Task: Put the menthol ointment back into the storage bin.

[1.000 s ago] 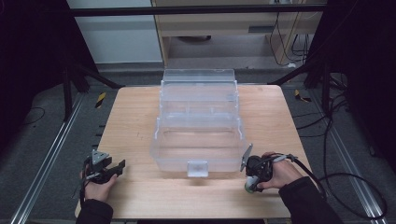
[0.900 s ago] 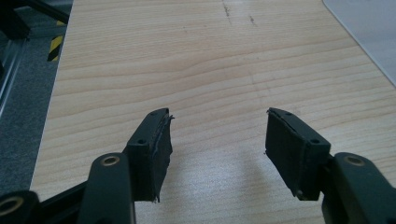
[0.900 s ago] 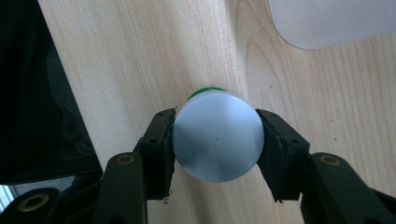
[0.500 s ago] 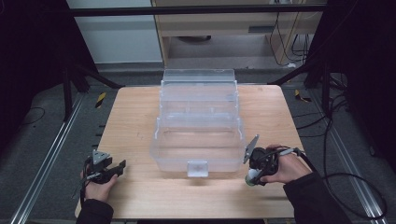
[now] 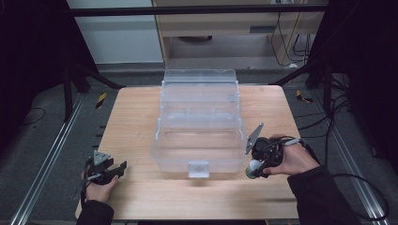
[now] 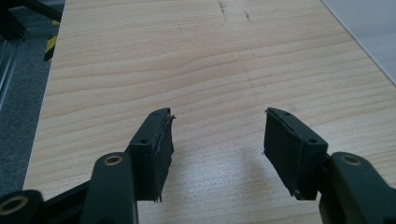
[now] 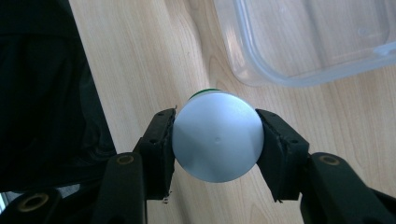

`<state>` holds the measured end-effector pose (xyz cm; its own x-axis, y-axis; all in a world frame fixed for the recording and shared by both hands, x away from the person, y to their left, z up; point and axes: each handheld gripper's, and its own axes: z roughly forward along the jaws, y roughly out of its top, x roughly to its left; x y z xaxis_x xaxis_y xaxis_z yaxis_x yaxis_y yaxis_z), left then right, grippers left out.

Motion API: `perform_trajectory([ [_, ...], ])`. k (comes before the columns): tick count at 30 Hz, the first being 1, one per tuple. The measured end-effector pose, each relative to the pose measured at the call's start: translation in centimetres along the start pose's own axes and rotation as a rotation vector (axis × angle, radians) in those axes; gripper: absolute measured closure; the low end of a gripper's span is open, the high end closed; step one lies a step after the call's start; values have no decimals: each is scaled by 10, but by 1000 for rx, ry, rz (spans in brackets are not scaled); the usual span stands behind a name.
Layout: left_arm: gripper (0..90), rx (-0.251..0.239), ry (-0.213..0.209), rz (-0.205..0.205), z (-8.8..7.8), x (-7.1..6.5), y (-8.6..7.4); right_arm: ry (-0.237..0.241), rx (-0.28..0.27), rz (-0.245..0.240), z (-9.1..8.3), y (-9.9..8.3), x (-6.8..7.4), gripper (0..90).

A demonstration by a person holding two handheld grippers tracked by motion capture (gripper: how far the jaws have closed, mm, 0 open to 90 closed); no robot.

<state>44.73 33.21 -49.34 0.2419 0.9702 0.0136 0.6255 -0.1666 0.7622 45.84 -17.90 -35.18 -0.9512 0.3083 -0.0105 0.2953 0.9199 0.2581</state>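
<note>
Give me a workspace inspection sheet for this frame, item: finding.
Surface: wooden table, bare wood around the bin, faint marks far from the left hand-held gripper.
Job's things: clear plastic bin, open, mid-table, latch tab facing the person; round white object with green edge.
Clutter: nothing seen on the table.
Grippers: left hand-held gripper open, low over bare wood; right hand-held gripper shut on the round object, beside the bin's near right corner.
Cables: black cable trailing from the right hand; more cables on the floor behind.
Surroundings: dark frame posts, aluminium rails, grey floor, cabinet behind.
</note>
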Motion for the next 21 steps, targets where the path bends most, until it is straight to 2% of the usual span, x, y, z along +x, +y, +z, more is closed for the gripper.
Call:
perform_trajectory([
  [21, 427, 2, -4, 0, 0, 1, 0, 2, -20, -24, -33, 26, -5, 506],
])
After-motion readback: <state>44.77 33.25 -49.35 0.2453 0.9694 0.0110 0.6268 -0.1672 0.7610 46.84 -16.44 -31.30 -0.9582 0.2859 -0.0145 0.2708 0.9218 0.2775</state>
